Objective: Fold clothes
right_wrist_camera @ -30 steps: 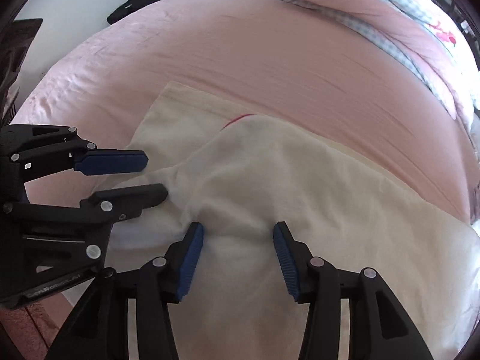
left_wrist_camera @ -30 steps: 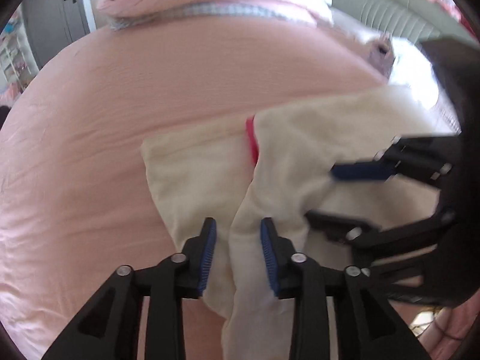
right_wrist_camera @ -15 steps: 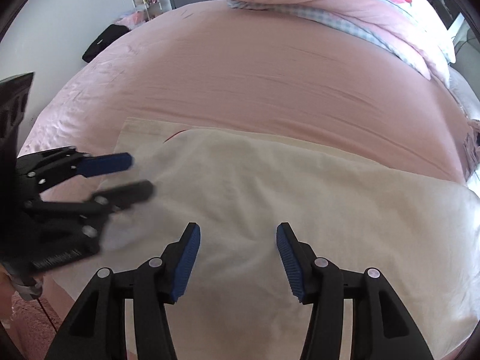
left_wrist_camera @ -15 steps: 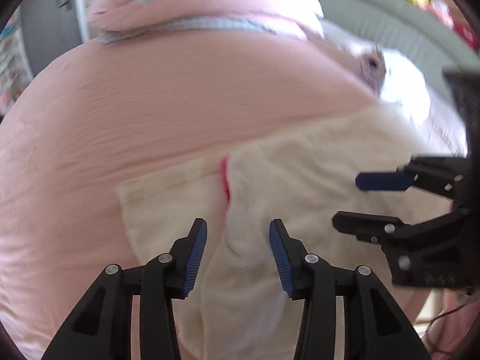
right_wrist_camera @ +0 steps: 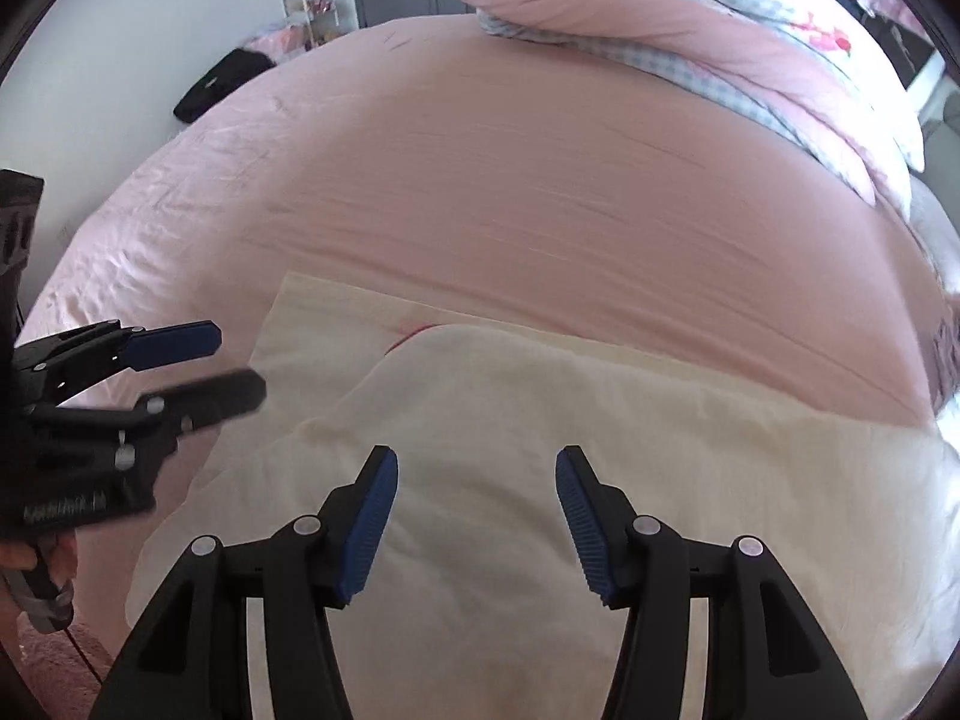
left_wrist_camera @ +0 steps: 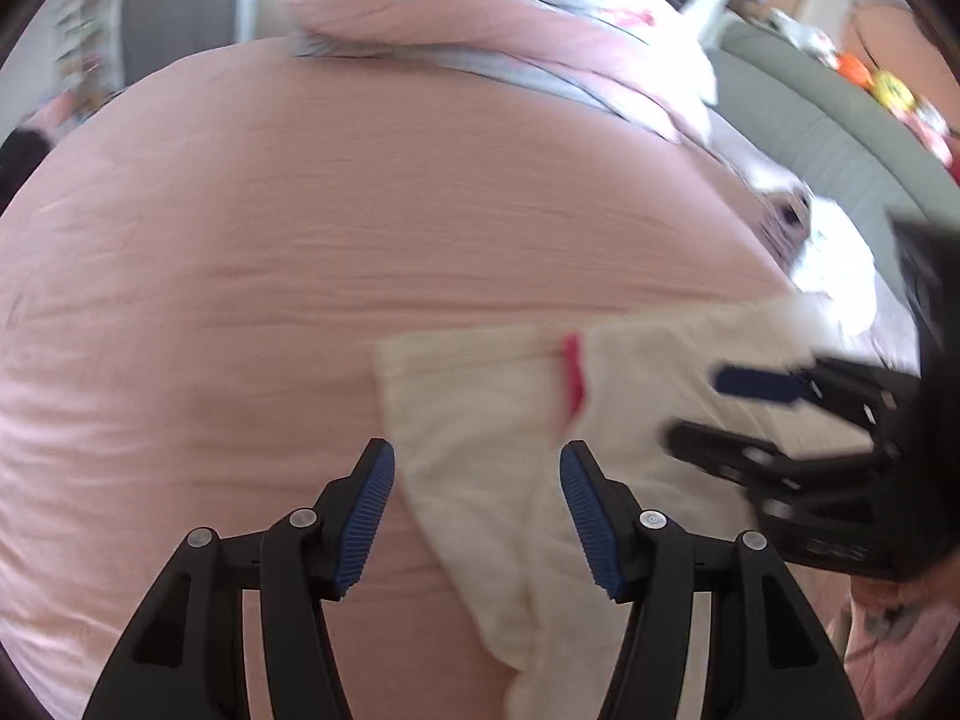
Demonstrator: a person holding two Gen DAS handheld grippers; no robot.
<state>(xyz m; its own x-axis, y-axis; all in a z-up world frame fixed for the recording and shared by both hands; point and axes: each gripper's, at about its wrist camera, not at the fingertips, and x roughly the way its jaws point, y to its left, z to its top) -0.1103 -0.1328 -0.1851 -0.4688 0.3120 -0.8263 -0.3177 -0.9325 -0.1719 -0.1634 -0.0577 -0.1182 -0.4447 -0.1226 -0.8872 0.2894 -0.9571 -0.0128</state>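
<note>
Pink bed sheet, rolled pink-and-checked duvet at its far end, black bag beyond the left edge.

left tongs parted, right tongs parted

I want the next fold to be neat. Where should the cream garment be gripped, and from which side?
Probably the cream garment is best pinched at its near hem, coming from above on the near side: it lies flat on the pink sheet, and that loose folded edge sits closest to both open grippers.

No legible text anywhere.
</note>
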